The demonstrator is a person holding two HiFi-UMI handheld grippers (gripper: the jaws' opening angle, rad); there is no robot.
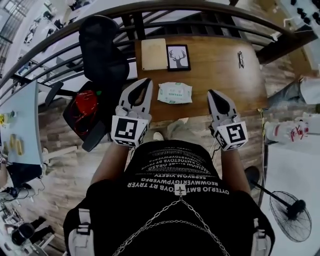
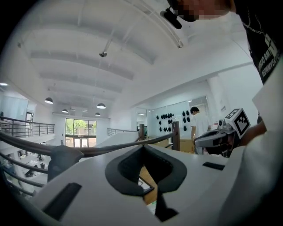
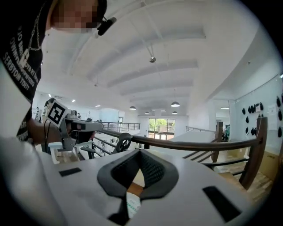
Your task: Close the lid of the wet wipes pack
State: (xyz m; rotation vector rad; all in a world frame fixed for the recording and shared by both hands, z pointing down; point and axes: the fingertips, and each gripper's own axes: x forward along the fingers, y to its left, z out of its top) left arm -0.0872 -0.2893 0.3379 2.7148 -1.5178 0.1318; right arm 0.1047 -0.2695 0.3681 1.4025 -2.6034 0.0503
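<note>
The wet wipes pack [image 1: 174,93], white with green print, lies flat near the front edge of the wooden table [image 1: 220,70]. I cannot tell how its lid stands. My left gripper [image 1: 148,80] hangs high above the table's front left corner, jaws together and empty. Right of the pack, my right gripper [image 1: 210,92] is held at about the same height, also shut with nothing in it. Both point forward, well above the pack. In the left gripper view the left gripper [image 2: 142,148] points out over the room. Below the right gripper [image 3: 140,152], a bit of the pack [image 3: 131,204] shows.
A framed deer picture [image 1: 178,57] and a beige board [image 1: 154,54] lie at the table's far side, a small dark object [image 1: 241,58] to the right. A black office chair [image 1: 102,55] stands left of the table, a floor fan [image 1: 290,212] at lower right. A railing [image 1: 165,9] runs behind the table.
</note>
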